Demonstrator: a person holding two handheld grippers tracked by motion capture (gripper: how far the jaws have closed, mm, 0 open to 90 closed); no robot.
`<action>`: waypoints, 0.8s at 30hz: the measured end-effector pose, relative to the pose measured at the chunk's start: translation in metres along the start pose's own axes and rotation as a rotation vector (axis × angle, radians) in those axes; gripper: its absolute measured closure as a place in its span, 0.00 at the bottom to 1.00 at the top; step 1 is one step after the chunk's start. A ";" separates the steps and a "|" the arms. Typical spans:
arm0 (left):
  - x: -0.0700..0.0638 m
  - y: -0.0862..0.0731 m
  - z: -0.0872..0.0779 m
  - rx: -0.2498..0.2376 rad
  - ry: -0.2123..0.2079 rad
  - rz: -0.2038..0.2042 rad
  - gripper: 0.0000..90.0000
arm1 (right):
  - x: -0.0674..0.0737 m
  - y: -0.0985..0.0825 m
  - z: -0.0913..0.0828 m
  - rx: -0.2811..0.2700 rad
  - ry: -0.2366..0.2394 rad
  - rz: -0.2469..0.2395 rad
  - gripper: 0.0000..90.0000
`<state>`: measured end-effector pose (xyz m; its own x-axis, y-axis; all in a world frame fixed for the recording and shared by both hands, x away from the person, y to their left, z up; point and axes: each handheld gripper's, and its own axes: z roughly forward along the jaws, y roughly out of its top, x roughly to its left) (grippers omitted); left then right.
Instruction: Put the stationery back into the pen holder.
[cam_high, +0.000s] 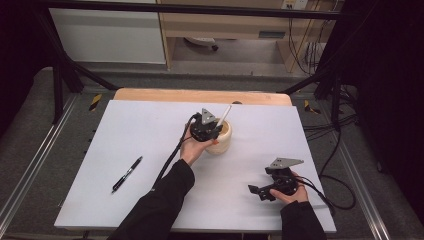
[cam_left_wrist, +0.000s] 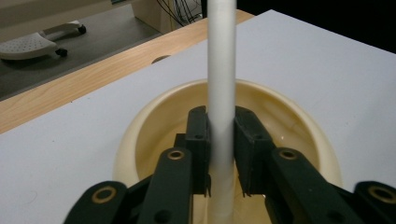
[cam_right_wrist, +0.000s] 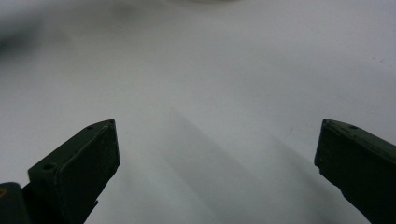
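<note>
A cream round cup (cam_high: 221, 141) stands near the middle of the white table. My left gripper (cam_high: 210, 131) hovers right over it, shut on a white pen (cam_high: 224, 116) that sticks up and leans to the right. In the left gripper view the white pen (cam_left_wrist: 221, 70) is clamped between the jaws, its lower end inside the cup (cam_left_wrist: 140, 130). A black pen (cam_high: 126, 174) lies on the table at the left. My right gripper (cam_high: 256, 191) rests low at the front right, open; in the right gripper view its jaws stand wide apart over the bare white surface with nothing between them.
The white table top (cam_high: 150, 125) has a wooden strip (cam_high: 200, 95) along its far edge. Cables trail from both grippers, one across the table's middle (cam_high: 170, 160). Black frame posts stand at the back left and right.
</note>
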<state>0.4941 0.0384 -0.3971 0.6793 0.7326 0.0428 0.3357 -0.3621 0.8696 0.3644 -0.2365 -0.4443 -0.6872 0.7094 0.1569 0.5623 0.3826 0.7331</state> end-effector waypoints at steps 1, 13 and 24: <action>0.000 0.001 -0.001 -0.002 -0.001 -0.002 0.80 | 0.000 0.000 0.000 0.001 0.000 0.003 0.01; 0.007 0.013 -0.037 0.016 -0.011 0.039 0.58 | 0.001 0.000 -0.001 0.000 0.001 0.007 0.01; 0.022 0.011 -0.077 0.060 -0.013 0.028 0.34 | 0.001 0.000 0.000 0.001 -0.003 0.004 0.01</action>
<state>0.4621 0.0951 -0.3490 0.6972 0.7144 0.0594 0.3547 -0.4159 0.8374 0.3638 -0.2362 -0.4441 -0.6833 0.7128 0.1579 0.5659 0.3805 0.7315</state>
